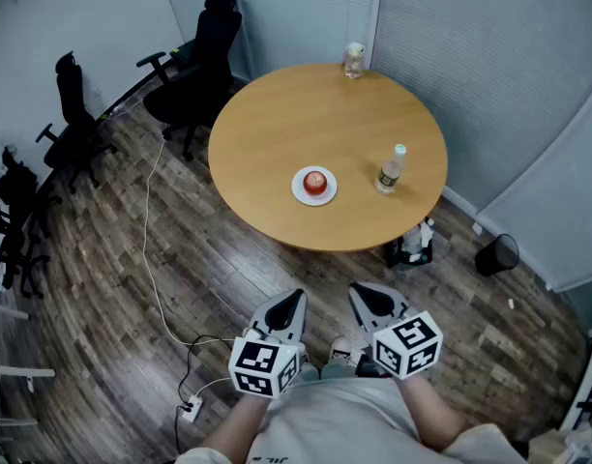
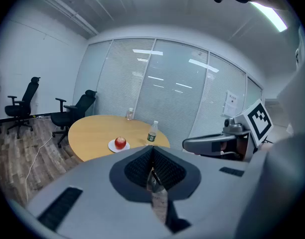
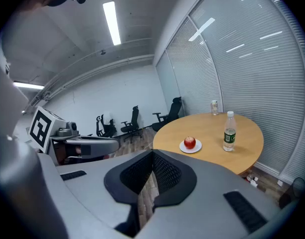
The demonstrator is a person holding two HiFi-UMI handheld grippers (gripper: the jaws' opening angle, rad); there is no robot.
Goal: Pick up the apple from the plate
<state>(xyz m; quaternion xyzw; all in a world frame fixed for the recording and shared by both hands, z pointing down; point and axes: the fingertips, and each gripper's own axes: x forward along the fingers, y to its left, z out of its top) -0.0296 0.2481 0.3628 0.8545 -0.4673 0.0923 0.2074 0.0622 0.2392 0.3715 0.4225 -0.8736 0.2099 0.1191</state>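
We log the apple (image 1: pixel 315 182) sitting on the white plate (image 1: pixel 298 192), on the round wooden surface (image 1: pixel 277 124). A water bottle (image 1: pixel 391 169) stands upright near the plate, to its right. A glass jar (image 1: pixel 353 60) stands well beyond the plate. The left gripper (image 1: pixel 294 301) and right gripper (image 1: pixel 360 294) sit side by side, well short of the plate. Both pairs of jaws are clenched together, with nothing between them.

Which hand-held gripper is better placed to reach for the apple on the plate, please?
Probably left: the left hand-held gripper lines up nearer the apple; the bottle stands on the side of the right hand-held gripper. Both are shut.
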